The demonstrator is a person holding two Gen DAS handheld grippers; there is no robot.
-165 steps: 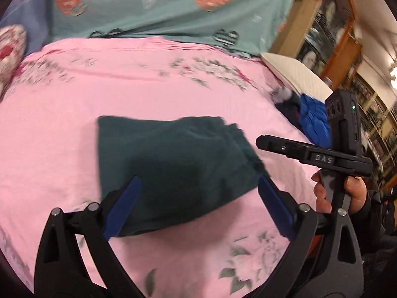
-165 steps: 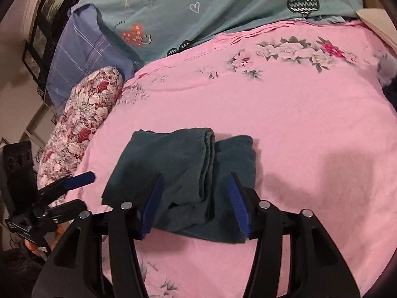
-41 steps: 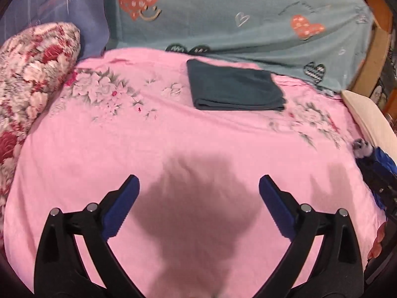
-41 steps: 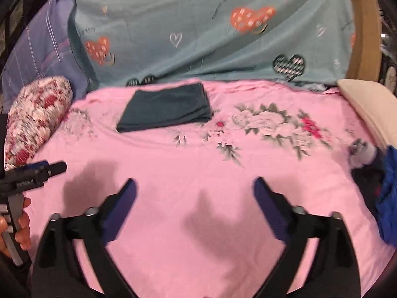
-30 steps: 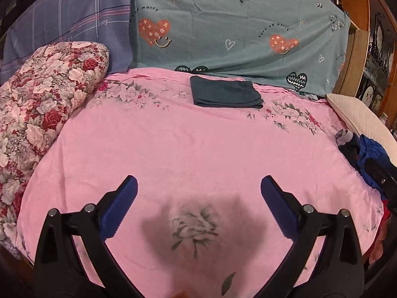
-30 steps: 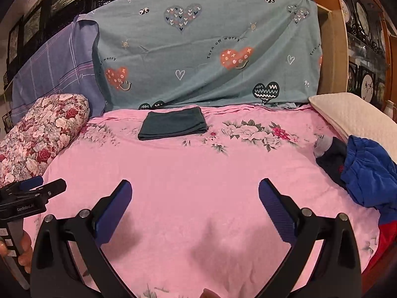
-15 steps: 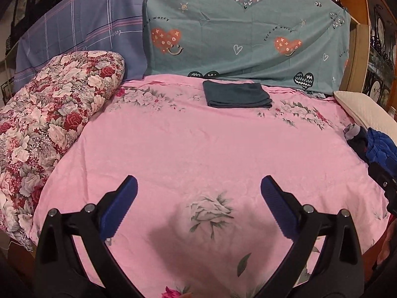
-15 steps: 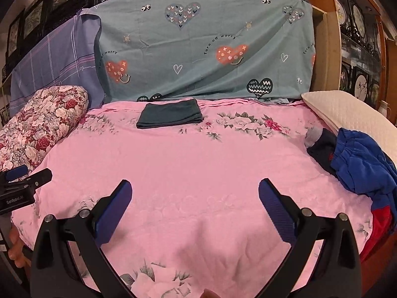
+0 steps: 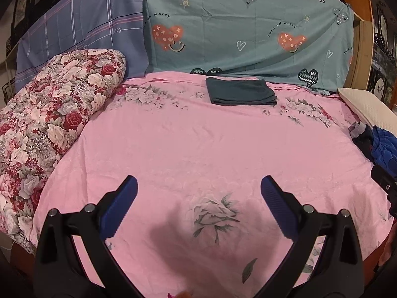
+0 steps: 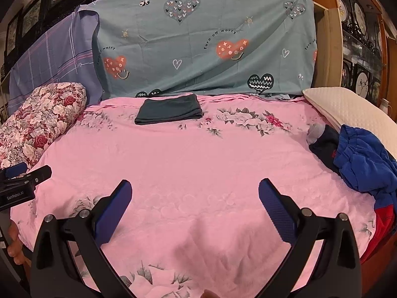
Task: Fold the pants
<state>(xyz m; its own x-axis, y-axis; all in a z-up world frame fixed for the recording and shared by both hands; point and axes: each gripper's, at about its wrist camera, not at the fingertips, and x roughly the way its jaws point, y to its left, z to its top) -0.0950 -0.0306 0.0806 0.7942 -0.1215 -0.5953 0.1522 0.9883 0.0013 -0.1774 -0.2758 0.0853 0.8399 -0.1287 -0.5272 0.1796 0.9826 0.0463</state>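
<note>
A: Where are the pants now?
B: Folded flat at the far edge of the bed. A moment ago they lay right between the fingers.
A: And the grippers?
B: Left gripper and right gripper are pulled back, both spread wide and empty. The fold looks finished.

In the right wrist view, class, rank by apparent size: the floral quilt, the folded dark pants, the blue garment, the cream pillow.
1. floral quilt
2. blue garment and cream pillow look alike; nearness to the camera and cropping leave them unranked
3. folded dark pants

bare pink sheet, clothes pile right
</note>
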